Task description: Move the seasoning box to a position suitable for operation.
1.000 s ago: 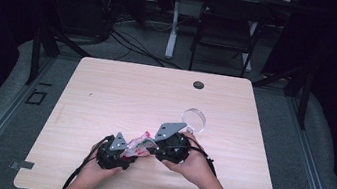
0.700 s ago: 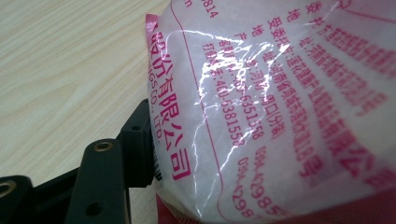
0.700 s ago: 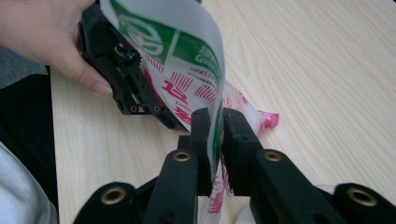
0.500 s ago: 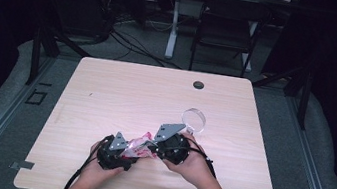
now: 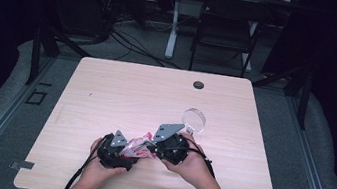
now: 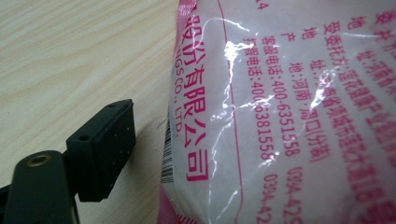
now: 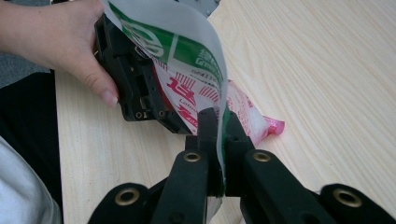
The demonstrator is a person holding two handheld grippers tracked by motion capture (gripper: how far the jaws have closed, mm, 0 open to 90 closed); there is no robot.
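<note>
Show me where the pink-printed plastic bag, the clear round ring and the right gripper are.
pink-printed plastic bag [image 6: 280,116], left gripper view, printed face.
clear round ring [image 5: 194,120], high view, rim.
right gripper [image 7: 218,122], right gripper view, between its fingertips.

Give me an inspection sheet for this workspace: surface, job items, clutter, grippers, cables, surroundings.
Surface: light wood table, one dark round grommet near the far edge.
Job's things: pink and white printed plastic bag held between both grippers.
Clutter: clear round ring beside the right hand.
Grippers: right gripper shut on the bag's thin edge; left gripper jaws just opened, bag beside one pad.
Cables: black cable trailing off the near edge.
Surroundings: dark chair, floor cables.
</note>
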